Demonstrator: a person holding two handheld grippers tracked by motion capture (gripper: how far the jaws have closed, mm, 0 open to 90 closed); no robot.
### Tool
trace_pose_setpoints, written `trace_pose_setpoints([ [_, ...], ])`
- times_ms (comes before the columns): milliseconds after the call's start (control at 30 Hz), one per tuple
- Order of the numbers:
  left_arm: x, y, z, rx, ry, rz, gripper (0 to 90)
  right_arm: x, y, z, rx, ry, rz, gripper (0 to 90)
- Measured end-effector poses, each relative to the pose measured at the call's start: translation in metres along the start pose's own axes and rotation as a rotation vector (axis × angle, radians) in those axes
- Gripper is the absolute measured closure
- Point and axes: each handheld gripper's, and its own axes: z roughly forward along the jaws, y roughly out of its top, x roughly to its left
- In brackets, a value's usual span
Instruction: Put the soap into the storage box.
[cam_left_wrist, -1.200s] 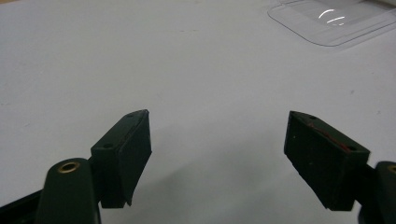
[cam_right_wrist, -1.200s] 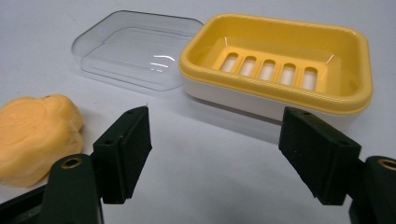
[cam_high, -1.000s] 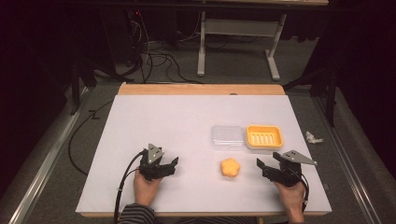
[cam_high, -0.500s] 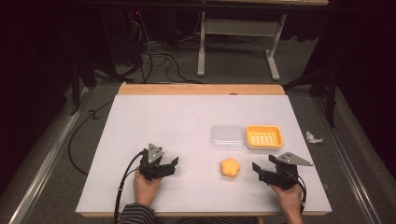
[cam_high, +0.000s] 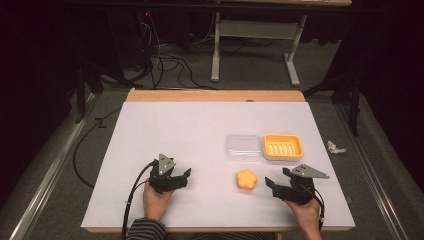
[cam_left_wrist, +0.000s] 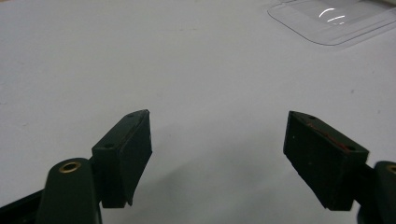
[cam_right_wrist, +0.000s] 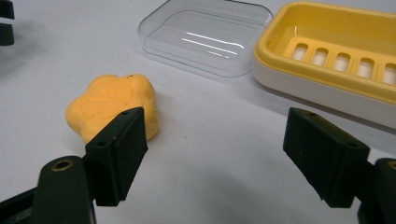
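A white table top (cam_high: 170, 150) fills the middle of the high view, with a light wooden strip (cam_high: 215, 96) along its far edge, and it stands in a dim room with grey carpet. Black cables (cam_high: 165, 62) lie tangled on the floor at the upper left of the frame, the pale legs of another table (cam_high: 255, 45) stand at upper centre, and a crumpled scrap of white paper (cam_high: 335, 147) lies on the floor just off the table's right edge. In the right half of the table a yellow soap dish (cam_high: 283, 146) sits with a slotted yellow insert over a paler base, and touching or just beside its left side lies a clear plastic lid (cam_high: 243, 146), glossy with thin streaks of reflected light. Below them, nearer the person, lies an orange soap bar (cam_high: 246, 179) shaped like a lobed flower, matte, with faint embossing on top and a few dark specks. The left gripper (cam_high: 170, 179) is at the lower left of centre, held by a hand above a striped sleeve (cam_high: 147, 230), its jaws spread wide over bare table with nothing between them; in the left gripper view a corner of the clear lid shows at the upper right. The right gripper (cam_high: 280, 186) is at the lower right, just right of the soap, jaws likewise parted and empty; in the right gripper view the soap lies behind the left jaw, apart from it, with the lid and dish beyond.
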Motion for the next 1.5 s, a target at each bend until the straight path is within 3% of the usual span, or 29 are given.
trace_pose_setpoints([
  [533, 0.000, 0.000, 0.000, 0.007, 0.003, 0.005, 24.3, 0.023, 0.011, 0.006, 0.032, 0.068, -0.072, 18.5],
  [833, 0.000, 0.000, 0.000, 0.002, 0.002, 0.005, 24.3, 0.040, 0.019, 0.021, 0.095, 0.128, -0.132, 17.5],
  [1167, 0.000, 0.000, 0.000, 0.002, 0.000, 0.006, 24.3, 0.052, 0.024, 0.037, 0.148, 0.148, -0.162, 15.7],
  [1500, 0.000, 0.000, 0.000, -0.001, -0.001, 0.006, 24.3, 0.063, 0.029, 0.055, 0.203, 0.129, -0.203, 15.2],
])
